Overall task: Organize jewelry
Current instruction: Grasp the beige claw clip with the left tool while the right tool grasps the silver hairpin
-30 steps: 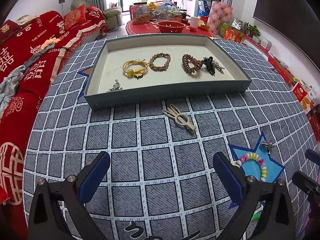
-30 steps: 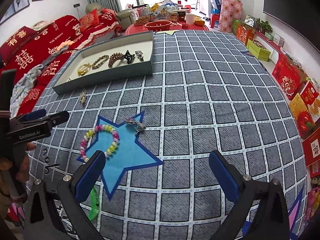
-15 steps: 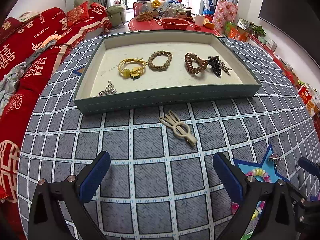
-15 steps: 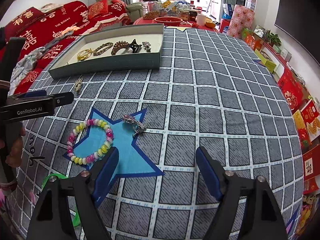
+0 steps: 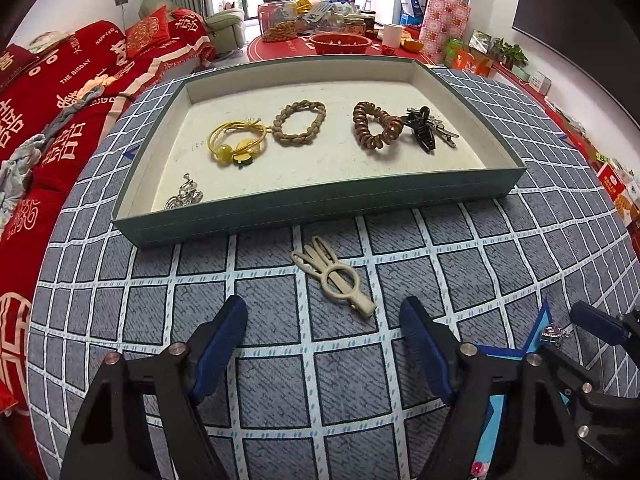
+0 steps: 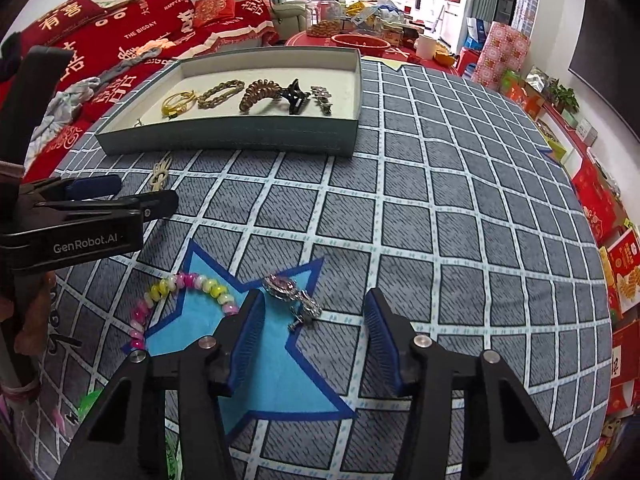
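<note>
A beige hair clip [image 5: 334, 284] lies on the checked cloth just in front of the grey-green tray [image 5: 320, 208]. My left gripper [image 5: 324, 320] hovers over the clip's near end. Its jaws are closing and the pads are clear of the clip. A silver and pink ornament [image 6: 292, 298] lies at the edge of a blue star patch [image 6: 276, 364]. My right gripper [image 6: 315, 304] straddles it, jaws closing, pads not touching it. A bracelet of coloured beads [image 6: 180, 292] curls to its left. The tray holds several hair ties, bracelets and clips.
The left gripper's fingers [image 6: 120, 196] reach into the right wrist view from the left edge. A red-covered sofa [image 5: 48, 104] runs along the table's left side. Behind the tray stands a red table [image 5: 332, 44] crowded with jars and a bowl. Boxes [image 6: 624, 264] line the right wall.
Both grippers moved forward and lower. The left one came up to the beige clip and narrowed a little. The right one narrowed a lot and now straddles the silver ornament.
</note>
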A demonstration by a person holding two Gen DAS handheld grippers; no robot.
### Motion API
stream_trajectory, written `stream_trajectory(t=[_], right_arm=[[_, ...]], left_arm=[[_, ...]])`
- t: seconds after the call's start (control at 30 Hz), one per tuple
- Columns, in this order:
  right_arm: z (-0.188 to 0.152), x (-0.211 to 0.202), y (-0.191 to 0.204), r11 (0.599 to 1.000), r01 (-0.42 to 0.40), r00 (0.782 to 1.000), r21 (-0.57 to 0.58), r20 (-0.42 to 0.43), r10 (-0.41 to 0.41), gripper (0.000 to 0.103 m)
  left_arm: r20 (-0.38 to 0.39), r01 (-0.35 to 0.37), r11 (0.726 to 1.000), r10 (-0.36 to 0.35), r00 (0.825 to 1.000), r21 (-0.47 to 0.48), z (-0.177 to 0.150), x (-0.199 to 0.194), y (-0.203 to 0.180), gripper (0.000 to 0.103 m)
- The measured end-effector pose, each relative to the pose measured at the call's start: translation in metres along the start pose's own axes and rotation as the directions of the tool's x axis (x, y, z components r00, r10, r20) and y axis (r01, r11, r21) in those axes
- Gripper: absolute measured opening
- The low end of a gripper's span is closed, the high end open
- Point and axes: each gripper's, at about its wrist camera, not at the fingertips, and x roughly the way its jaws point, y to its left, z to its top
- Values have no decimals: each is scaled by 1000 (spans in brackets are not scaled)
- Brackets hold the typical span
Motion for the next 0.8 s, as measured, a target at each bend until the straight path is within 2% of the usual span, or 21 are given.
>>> stream_trajectory(t=[0.07, 0.13, 0.2, 0.23, 0.3, 0.37, 0.57, 0.8], right_arm=[[1, 0, 2, 1000, -4, 1000, -4, 0, 4, 47], [2, 0, 5, 1000, -5, 1000, -7, -4, 5, 37], [2, 0, 8, 1000, -8, 1000, -14, -8, 8, 26], [2, 0, 10, 1000, -9, 1000, -17, -11, 9, 20], [2, -1, 11, 1000, -10, 1000, -8, -16, 10, 17], [2, -1, 10, 1000, -9, 1000, 8, -15, 9, 17], [1, -9, -4, 995, -39, 999, 94, 4, 39, 17], [0, -25, -16, 985, -71, 997, 155, 34, 67, 17]], left_arm=[[3, -1, 1000, 1, 1000, 0, -1, 0, -2, 89], [7, 3, 1000, -3, 1000, 0, 0, -1, -3, 86], [17, 10, 1000, -10, 1000, 9, 0, -3, -6, 70], [17, 15, 1000, -15, 1000, 15, 0, -4, -7, 66], [24, 25, 999, -26, 999, 33, -1, -7, -12, 36], [23, 39, 998, -40, 999, 52, -2, -9, -15, 22], [29, 77, 995, -78, 996, 59, -8, -18, -10, 22], [75, 106, 991, -112, 991, 85, -13, -46, -2, 22]])
